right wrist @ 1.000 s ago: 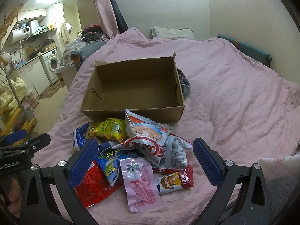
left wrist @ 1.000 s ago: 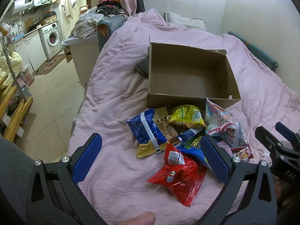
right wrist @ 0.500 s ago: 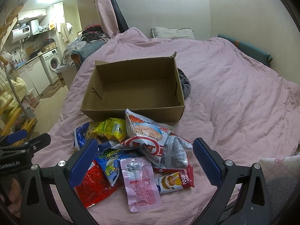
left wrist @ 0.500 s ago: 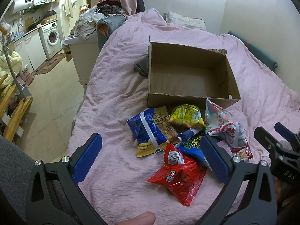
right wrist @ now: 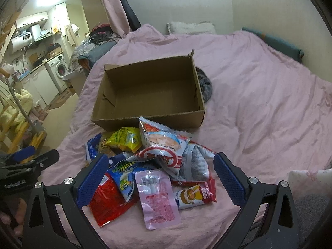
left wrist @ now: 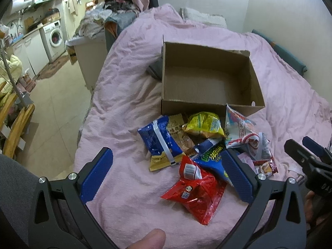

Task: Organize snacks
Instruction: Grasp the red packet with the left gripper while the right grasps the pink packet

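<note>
An empty cardboard box [left wrist: 207,83] [right wrist: 149,91] sits open on the pink bed. A pile of snack bags lies just in front of it: a red bag [left wrist: 195,195] [right wrist: 105,203], a dark blue bag [left wrist: 157,139], a yellow bag [left wrist: 204,124] [right wrist: 124,139], a pink packet [right wrist: 157,199] and a white-and-red bag [right wrist: 161,145]. My left gripper [left wrist: 166,176] is open and empty, held above the near side of the pile. My right gripper [right wrist: 159,182] is open and empty above the pink packet; it also shows in the left wrist view [left wrist: 307,155].
The pink bedspread [right wrist: 259,103] spreads wide to the right of the box. A grey cloth [right wrist: 204,85] lies behind the box. The bed's left edge drops to a tiled floor [left wrist: 51,103], with a washing machine [left wrist: 55,37] and cabinets beyond.
</note>
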A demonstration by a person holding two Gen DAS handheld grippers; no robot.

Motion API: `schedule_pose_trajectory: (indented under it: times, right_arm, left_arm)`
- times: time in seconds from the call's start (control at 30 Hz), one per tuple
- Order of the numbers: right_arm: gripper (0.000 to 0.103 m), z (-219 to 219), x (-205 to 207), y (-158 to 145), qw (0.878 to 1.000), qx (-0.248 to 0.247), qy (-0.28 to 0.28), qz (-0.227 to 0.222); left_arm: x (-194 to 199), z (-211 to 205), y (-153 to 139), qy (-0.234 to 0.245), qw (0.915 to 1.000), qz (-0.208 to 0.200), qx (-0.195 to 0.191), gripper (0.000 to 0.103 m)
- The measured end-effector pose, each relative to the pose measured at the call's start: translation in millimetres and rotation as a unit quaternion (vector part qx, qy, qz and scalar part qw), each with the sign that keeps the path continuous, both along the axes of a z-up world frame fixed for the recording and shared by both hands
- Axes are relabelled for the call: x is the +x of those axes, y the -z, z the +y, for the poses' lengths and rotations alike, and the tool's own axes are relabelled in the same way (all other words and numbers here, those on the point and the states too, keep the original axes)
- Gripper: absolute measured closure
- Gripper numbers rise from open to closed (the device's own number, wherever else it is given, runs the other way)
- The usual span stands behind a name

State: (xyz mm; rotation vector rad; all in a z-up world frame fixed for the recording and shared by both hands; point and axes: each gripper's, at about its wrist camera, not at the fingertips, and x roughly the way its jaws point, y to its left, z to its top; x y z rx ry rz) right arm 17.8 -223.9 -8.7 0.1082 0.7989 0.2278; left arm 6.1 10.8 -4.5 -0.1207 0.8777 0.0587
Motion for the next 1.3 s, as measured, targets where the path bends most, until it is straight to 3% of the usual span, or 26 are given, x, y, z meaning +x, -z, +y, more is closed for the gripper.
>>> schedule_pose_trajectory:
  times: [0.07, 0.3, 0.43, 0.53, 0.6, 0.67, 0.77, 0.9, 0.97, 1.07, 1.13, 1.27, 1.3]
  right_arm:
    - [0.0, -4.2, 2.9, -1.3, 1.0, 0.01, -0.003, 0.017]
    - [0.0, -21.4, 25.8, 17.3, 0.988, 0.059, -0.008, 0.139]
    - [0.0, -34.0, 34.6, 40.9, 0.969, 0.102, 0.014, 0.223]
    - [0.001, -38.7, 38.0, 58.9, 0.943, 0.154, 0.007, 0.295]
    - [0.008, -32.6, 38.8, 69.3, 0.934, 0.146, -0.008, 0.325]
    - [0.015, -20.4, 38.3, 77.4, 0.936, 0.11, -0.026, 0.334]
    - [0.027, 0.5, 38.0, 89.9, 0.932, 0.097, -0.055, 0.344]
    - [0.028, 28.6, 46.4, 102.3, 0.943, 0.017, -0.086, 0.322]
    - [0.028, 41.9, 52.6, 111.4, 0.941, -0.025, -0.102, 0.322]
    - [0.03, 58.5, 56.7, 117.5, 0.936, -0.051, -0.13, 0.323]
    - [0.043, 63.2, 59.2, 119.4, 0.933, -0.053, -0.141, 0.326]
    - [0.048, 63.0, 50.6, 108.1, 0.935, -0.057, -0.154, 0.313]
    - [0.056, 63.2, 46.0, 104.5, 0.936, -0.058, -0.161, 0.309]
  left_arm:
    - [6.4, -1.8, -2.1, 0.005, 0.9999, 0.011, 0.0, 0.0]
    - [29.7, -4.1, 0.4, 0.02, 0.9979, 0.061, 0.011, 0.0]
    - [40.1, -2.0, 14.9, 0.024, 0.9948, 0.099, 0.003, 0.0]
    - [42.0, -0.5, 26.1, 0.024, 0.9926, 0.118, -0.011, 0.0]
    - [42.2, 0.2, 31.2, 0.022, 0.992, 0.123, -0.017, 0.0]
    - [42.2, 1.9, 33.3, 0.017, 0.9917, 0.125, -0.024, 0.0]
    - [42.5, 4.7, 32.6, 0.013, 0.9913, 0.126, -0.034, 0.0]
    - [42.3, 7.2, 33.8, 0.01, 0.9909, 0.131, -0.03, 0.0]
    - [43.6, 10.3, 36.1, 0.007, 0.9899, 0.136, -0.038, 0.0]
    - [43.5, 14.6, 38.1, 0.001, 0.9893, 0.141, -0.04, 0.0]
    - [43.3, 16.7, 38.7, -0.003, 0.9892, 0.141, -0.04, 0.0]
    - [42.7, 16.2, 39.3, -0.001, 0.9892, 0.143, -0.032, 0.0]
    - [42.4, 15.8, 40.0, -0.001, 0.9891, 0.144, -0.031, 0.0]
